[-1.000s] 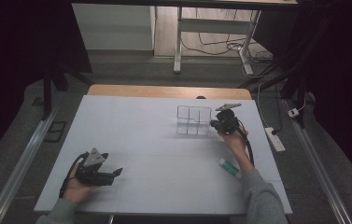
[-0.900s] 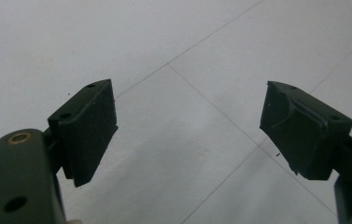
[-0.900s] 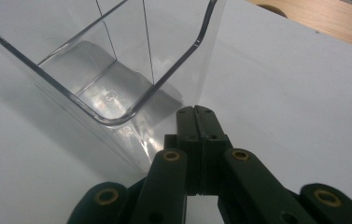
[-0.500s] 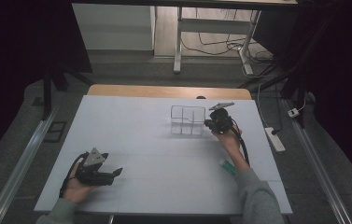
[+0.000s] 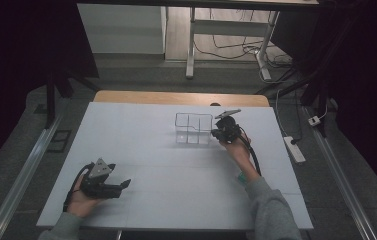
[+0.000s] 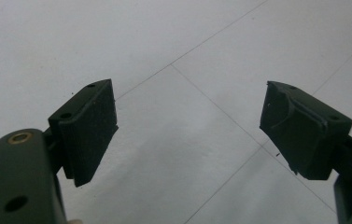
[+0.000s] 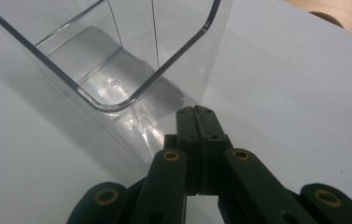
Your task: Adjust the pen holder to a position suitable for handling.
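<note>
A clear plastic box (image 5: 193,128) with several compartments stands on the white table (image 5: 176,200), right of centre toward the back. My right gripper (image 5: 215,133) is shut with nothing between its jaws, and its tips touch the box's right side. In the right gripper view the closed jaws (image 7: 197,112) press against the lower corner of the clear box (image 7: 113,84), which holds nothing. My left gripper (image 5: 125,185) lies at the front left, held by a hand, pointing right. Its jaws (image 6: 188,88) stand open over bare table.
A strip of wooden tabletop (image 5: 181,97) shows behind the white sheet. A white power strip (image 5: 294,148) and cables lie on the floor to the right. Metal rails run along both sides of the table, and a desk frame (image 5: 191,45) stands behind.
The right gripper has slid left, still shut, and the clear box has shifted left ahead of it. The left gripper has stayed where it was.
</note>
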Tool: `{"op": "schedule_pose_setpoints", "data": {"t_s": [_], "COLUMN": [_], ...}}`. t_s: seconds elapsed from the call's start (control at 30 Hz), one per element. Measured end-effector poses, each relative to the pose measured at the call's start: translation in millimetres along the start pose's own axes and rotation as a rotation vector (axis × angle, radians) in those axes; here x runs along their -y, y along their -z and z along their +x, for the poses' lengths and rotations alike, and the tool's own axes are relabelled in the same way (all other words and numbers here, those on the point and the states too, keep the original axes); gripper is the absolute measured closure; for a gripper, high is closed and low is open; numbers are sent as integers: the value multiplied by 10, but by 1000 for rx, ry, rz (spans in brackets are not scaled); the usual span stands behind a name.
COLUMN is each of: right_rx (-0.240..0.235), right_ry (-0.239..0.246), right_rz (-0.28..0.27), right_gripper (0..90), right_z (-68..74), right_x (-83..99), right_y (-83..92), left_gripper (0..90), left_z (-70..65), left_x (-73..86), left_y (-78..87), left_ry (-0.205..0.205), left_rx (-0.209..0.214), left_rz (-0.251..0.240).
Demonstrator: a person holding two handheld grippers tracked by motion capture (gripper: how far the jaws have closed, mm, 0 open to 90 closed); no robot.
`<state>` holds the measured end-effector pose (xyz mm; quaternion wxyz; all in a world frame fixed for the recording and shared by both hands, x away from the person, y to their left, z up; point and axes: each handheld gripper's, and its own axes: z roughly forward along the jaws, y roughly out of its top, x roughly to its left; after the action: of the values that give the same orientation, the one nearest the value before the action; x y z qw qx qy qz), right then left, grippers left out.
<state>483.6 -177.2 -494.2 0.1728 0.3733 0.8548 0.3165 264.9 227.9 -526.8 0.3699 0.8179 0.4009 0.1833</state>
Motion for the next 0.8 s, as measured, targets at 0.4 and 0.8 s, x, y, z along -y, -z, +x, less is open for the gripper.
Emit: {"op": "schedule_pose_setpoints", "data": {"t_s": [0.4,0.8], "right_rx": [-15,-10], "right_ry": [22,-6], "right_rz": [8,-45], "right_gripper": [879,880], "right_z": [97,17], "right_x": [-101,-21], "right_y": [-69,280], "left_gripper": [188,188], "left_z": [13,24], "left_x": [5,10], "left_y": [10,14], "left_ry": [9,13], "left_rx": [0,-2], "left_rz": [0,0]}}
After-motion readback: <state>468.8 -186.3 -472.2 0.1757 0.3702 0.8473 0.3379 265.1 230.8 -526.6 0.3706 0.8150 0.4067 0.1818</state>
